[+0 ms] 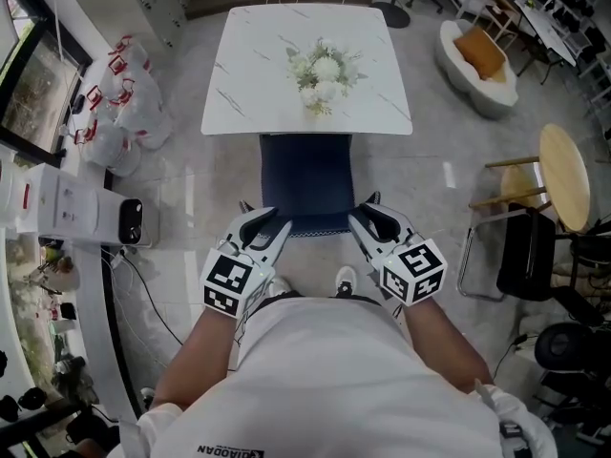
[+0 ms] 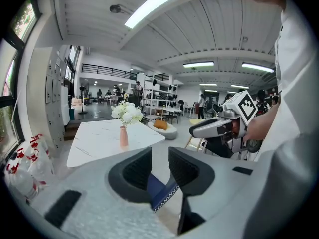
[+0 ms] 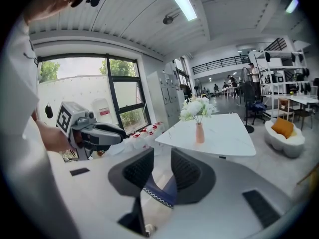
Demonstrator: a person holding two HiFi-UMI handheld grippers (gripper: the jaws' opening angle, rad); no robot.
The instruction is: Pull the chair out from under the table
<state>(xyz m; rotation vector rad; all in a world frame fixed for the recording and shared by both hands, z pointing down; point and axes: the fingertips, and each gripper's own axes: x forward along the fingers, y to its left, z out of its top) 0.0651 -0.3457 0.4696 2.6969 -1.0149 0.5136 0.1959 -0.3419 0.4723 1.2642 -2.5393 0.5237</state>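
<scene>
**Around you**
- White marble-look rectangular table (image 1: 258, 74), far centre. A slim pink vase of white flowers (image 1: 323, 72) stands on it, toward its near edge.
- White plastic bags with red print (image 1: 119, 103), heaped on the floor left of the table.
- Low white box-shaped unit with a dark panel (image 1: 91, 208), to your left. A thin black cable (image 1: 143, 294) trails across the floor near it.
- Round wooden-topped side table (image 1: 563, 175) and a black chair on a metal tube frame (image 1: 520, 251), both to your right.
- Rounded white seat with an orange cushion (image 1: 477, 60), far right.

**Task item**
- Dark blue upholstered chair (image 1: 307, 181), straight ahead of you. Its far end is tucked at the table's near edge. Its near edge, trimmed with a white zigzag, lies between your two grippers.

**Grippers**
- Your left gripper (image 1: 270, 229): jaws spread, with the chair's near left corner in the gap and the pads not pressing on it.
- Your right gripper (image 1: 368, 219): jaws spread, with the near right corner between them, likewise unpinched.

**Edges and room**
- Your white shoes (image 1: 346, 280) stand just behind the chair's near edge, so the space on the near side is tight.
- Bare grey floor lies on both sides of the chair, reaching left to the white unit and right to the black chair's frame.
- The table's near edge overhangs the chair's far end.
</scene>
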